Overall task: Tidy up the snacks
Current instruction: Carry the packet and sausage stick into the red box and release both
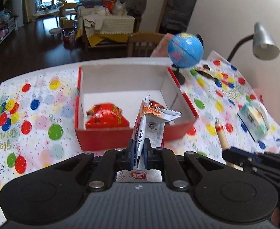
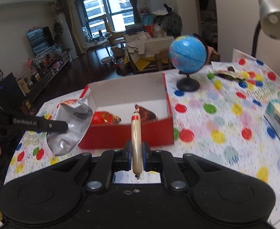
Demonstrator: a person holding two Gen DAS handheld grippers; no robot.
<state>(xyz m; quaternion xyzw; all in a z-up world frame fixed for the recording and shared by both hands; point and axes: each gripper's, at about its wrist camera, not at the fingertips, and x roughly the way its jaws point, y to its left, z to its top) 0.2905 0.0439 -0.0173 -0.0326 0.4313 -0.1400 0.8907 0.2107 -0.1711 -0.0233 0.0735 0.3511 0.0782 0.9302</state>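
Both tools loaded, both aimed at the shallow red cardboard box with white interior [image 1: 136,139], which sits on the balloon-print party tablecloth [image 1: 35,114].

Left gripper [image 1: 139,153]: jaws closed tight on the lower part of a white-and-silver foil snack packet with an orange top panel [image 1: 149,126]. The packet stands up out of the jaws, its crimped top over the near wall of the box.

Right gripper [image 2: 136,155]: jaws closed tight on a pale sausage stick with a red band near its tip [image 2: 135,133], held near the lower third, tip pointing toward the box.

Box contents: one crinkled red-and-gold snack bag [image 1: 106,117] at the left, a darker red-brown wrapped item [image 2: 146,112] at the right. Its kind is hard to tell through the blur.

Judgement on the step: carry both items over the near wall and release inside. The free floor lies toward the back and centre. Bring the packet down low before letting go so it falls flat rather than tipping out. Lay the sausage lengthwise in the gap between the two wrapped items. Keep the right tool clear of the small blue desk globe on a black stand [image 2: 187,55] beside the box.
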